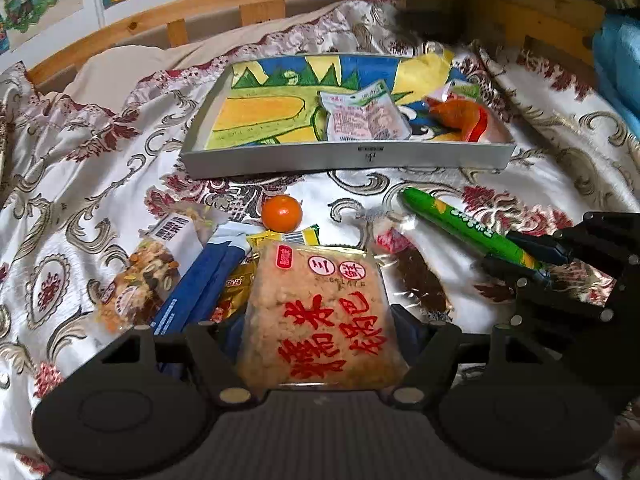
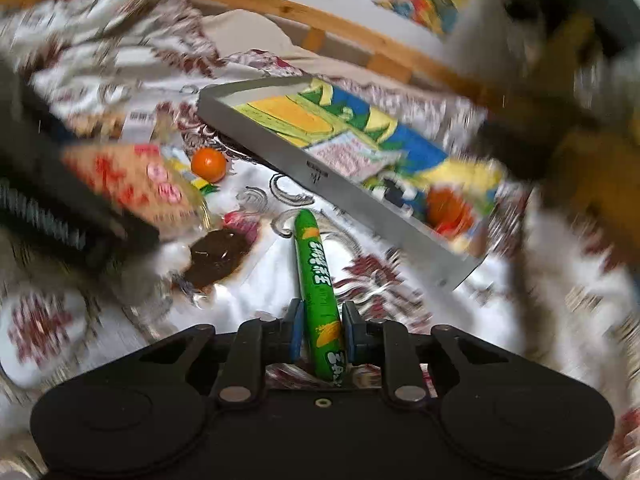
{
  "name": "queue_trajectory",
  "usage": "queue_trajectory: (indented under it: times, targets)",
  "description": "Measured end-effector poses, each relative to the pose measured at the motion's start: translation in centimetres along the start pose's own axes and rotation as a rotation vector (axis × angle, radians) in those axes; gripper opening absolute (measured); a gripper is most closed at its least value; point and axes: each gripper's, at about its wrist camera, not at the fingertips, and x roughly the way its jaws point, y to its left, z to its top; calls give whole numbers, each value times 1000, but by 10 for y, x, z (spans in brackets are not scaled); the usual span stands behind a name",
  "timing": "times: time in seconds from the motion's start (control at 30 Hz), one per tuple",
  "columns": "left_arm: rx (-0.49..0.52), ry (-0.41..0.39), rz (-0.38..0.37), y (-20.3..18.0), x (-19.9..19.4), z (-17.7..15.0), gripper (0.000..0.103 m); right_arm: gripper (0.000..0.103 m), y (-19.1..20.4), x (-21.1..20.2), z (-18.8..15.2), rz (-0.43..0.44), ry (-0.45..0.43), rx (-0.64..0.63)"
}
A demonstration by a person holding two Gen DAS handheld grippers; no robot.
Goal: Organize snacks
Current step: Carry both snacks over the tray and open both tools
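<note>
A clear packet of pale rice cake with red characters (image 1: 320,312) sits between my left gripper's (image 1: 320,280) fingers, which are shut on its sides. In the right wrist view the same packet (image 2: 132,184) hangs tilted from the left gripper (image 2: 60,208) above the bedspread. My right gripper (image 2: 322,320) is shut on the near end of a green sausage stick (image 2: 314,264), its blue pads (image 2: 295,332) pressing both sides. The stick (image 1: 460,220) points toward the grey tray (image 1: 340,156), which holds a white-pink packet (image 1: 362,114) and an orange-red packet (image 1: 460,114).
On the patterned bedspread lie a tangerine (image 1: 281,211), a nut packet (image 1: 136,280), a blue packet (image 1: 200,284), a yellow packet (image 1: 236,284) and a dark brown snack in clear wrap (image 1: 424,280). A wooden bed frame (image 1: 256,12) runs behind the tray.
</note>
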Motion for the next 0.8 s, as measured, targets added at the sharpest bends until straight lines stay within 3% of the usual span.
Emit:
queue_trajectory:
  times: [0.27,0.43,0.8]
  targets:
    - [5,-16,-13,-6,-23,3,73,18,-11,-17,1,-74,-60,-38]
    - [4,-69,-10,-10,-40,14,73,18,-17,-27,3,-118,-110,-43]
    - [-74,-264,-17,-11,-38,92,73,18,-47,-20,30,-226,-324,9]
